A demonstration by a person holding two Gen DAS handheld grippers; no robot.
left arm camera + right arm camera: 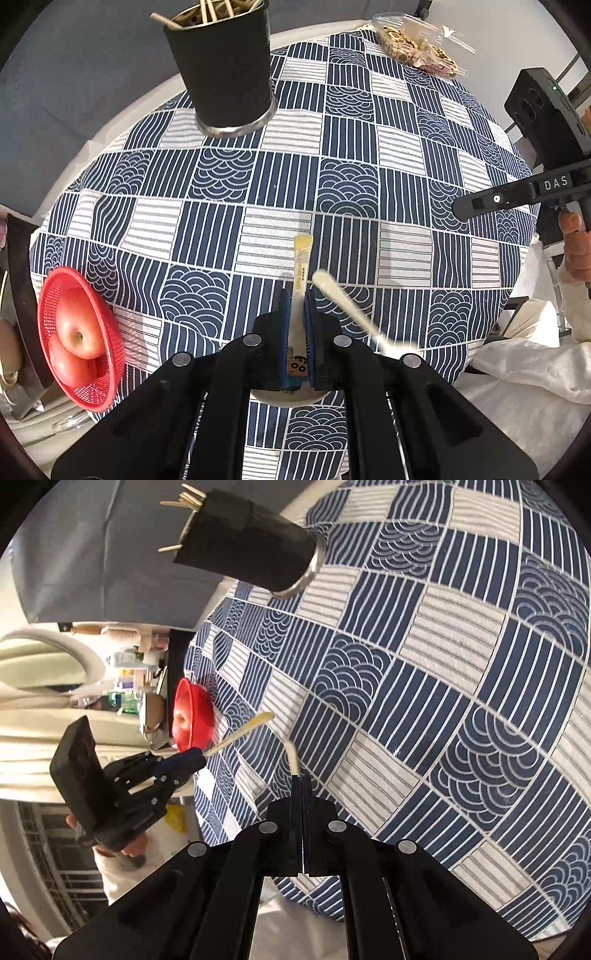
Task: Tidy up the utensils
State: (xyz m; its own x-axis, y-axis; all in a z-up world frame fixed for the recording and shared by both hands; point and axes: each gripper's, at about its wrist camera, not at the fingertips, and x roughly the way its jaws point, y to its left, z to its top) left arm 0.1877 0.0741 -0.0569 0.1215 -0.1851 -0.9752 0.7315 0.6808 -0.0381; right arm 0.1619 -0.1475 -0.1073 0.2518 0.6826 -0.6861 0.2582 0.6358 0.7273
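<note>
Landmark: the black utensil holder (225, 70), full of pale sticks, standing at the far edge of the patterned tablecloth (351, 155). Nearer the camera and left of it, a red mesh basket (107, 373) holds red apples (79, 325). Straight in front of the holder, close to the lens, the left gripper (297, 295) pinches a flat yellow-tipped utensil (302, 254) between its blue pads; a pale spoon-like utensil (340, 299) lies just right of it. Further right, the right gripper (301, 777) has its fingers pressed together on a thin pale stick (293, 757).
</note>
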